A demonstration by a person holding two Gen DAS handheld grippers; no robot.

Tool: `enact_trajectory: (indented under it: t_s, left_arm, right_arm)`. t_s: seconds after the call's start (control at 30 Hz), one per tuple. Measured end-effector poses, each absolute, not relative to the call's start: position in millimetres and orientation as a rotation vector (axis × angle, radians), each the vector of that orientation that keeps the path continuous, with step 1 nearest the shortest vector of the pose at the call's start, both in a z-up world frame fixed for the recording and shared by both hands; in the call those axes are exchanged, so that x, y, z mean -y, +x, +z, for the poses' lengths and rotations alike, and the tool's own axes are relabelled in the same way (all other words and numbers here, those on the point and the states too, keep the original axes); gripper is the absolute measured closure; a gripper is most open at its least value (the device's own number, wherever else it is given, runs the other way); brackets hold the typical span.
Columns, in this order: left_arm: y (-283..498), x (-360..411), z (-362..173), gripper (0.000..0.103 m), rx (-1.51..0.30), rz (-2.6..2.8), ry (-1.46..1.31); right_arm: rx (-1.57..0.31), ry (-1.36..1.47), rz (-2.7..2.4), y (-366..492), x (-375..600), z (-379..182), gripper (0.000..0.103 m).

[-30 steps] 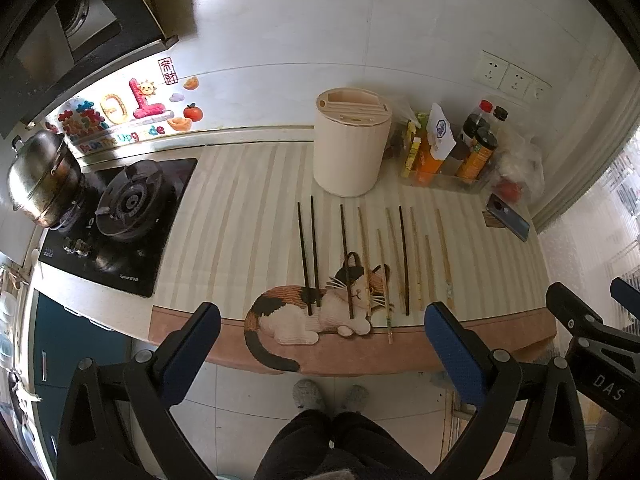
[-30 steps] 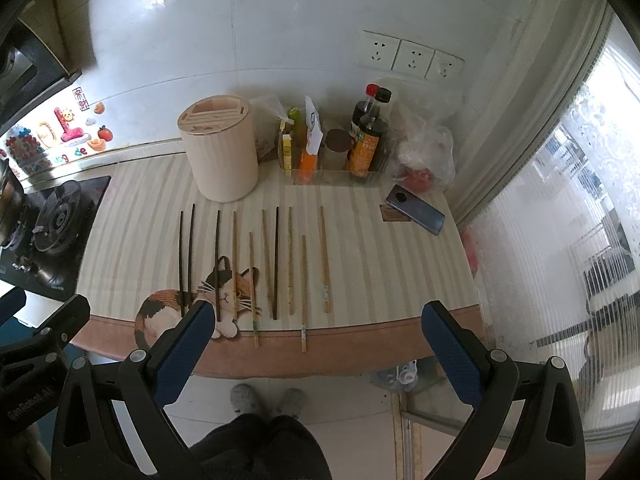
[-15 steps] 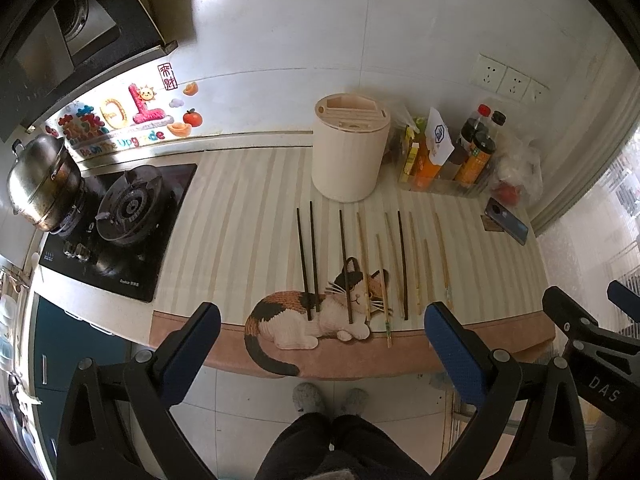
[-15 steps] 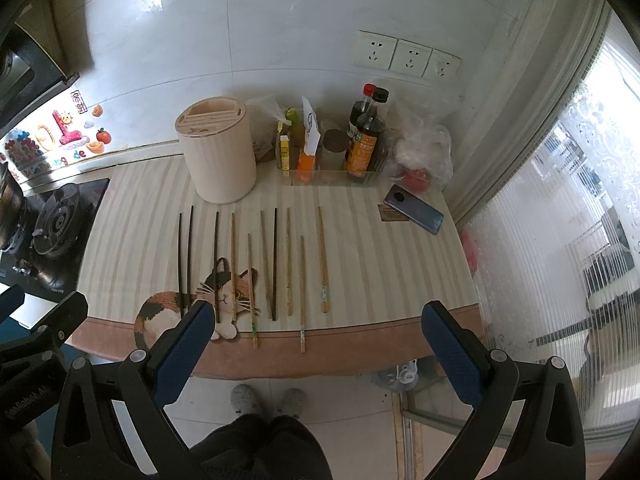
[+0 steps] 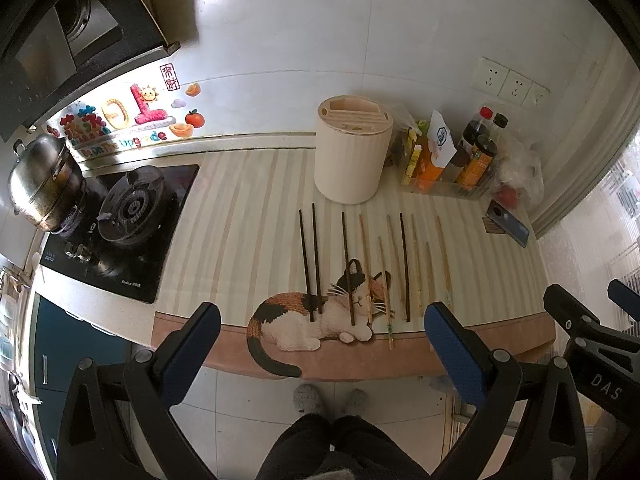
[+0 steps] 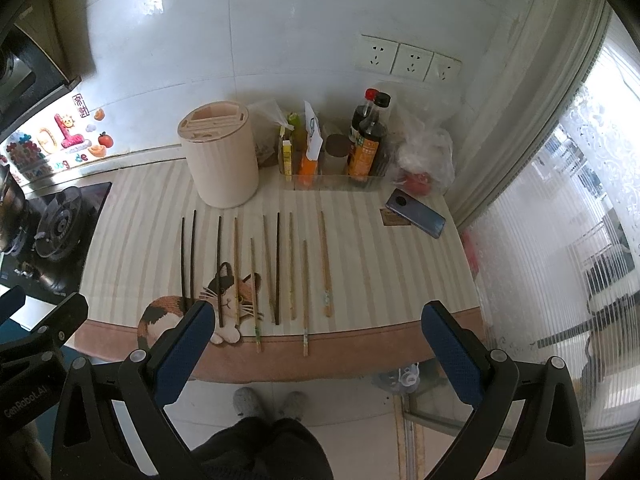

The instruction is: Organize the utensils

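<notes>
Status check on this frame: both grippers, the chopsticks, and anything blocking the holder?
Left gripper open, empty, off the counter edge. Right gripper likewise. Chopsticks lie in a row on the mat, untouched. Holder stands behind them, nothing in between.

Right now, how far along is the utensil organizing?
Nothing looks done: the cream holder looks empty, and all the chopsticks lie in a row on the mat. Nothing is in hand; the left gripper and right gripper are open. Every chopstick is left.
</notes>
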State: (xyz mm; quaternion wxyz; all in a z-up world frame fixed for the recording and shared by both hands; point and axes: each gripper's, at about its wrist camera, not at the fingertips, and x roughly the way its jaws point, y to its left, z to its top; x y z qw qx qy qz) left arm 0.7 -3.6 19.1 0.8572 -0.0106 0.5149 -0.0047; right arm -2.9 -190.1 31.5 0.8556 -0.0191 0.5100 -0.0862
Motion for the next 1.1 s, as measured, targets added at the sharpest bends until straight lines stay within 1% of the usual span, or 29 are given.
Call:
enact_trajectory:
  t_s: [0.5,0.6,0.73,0.83,1.0,1.07,1.1]
  left_arm:
    - [-2.9,-0.7,15.8,0.000,-1.068,0.004,-0.027]
    - [-0.7,-0.8,13.7,0.000,-1.017,0.031,-0.036]
    - [10.2,-2.3,5.8,0.000,-0.906,0.111,0.007]
    - [25.8,-9.9,-15.3,0.000,-0.903,0.154,0.006]
    - [60.3,-27.8,-66.2,0.000,-0.979,0.222,-0.003]
    - [78.6,-35.4,-94.1,0.000,-1.037,0.233,-0.003]
    - [87.1,-39.5,-106.7,0.000,-1.063,0.236,-0.006]
  right_arm:
    - [-1.065,-0.039,-0.176,-4.2,186.4,33.0,0.000]
    - [-1.058,-0.034,-0.174,-5.5,187.5,33.8,0.000]
    - [-1.024,0.011,-0.161,0.0,196.8,27.1,0.000]
    - [-1.028,0.032,-0.135,14.1,203.6,9.0,0.000]
    - [-1.078,0.035,-0.118,42.6,211.7,-36.6,0.001]
    - [-1.105,0.036,-0.114,57.6,211.9,-60.6,0.007]
    - [-1.124,0.039,-0.110,63.6,211.6,-71.1,0.014]
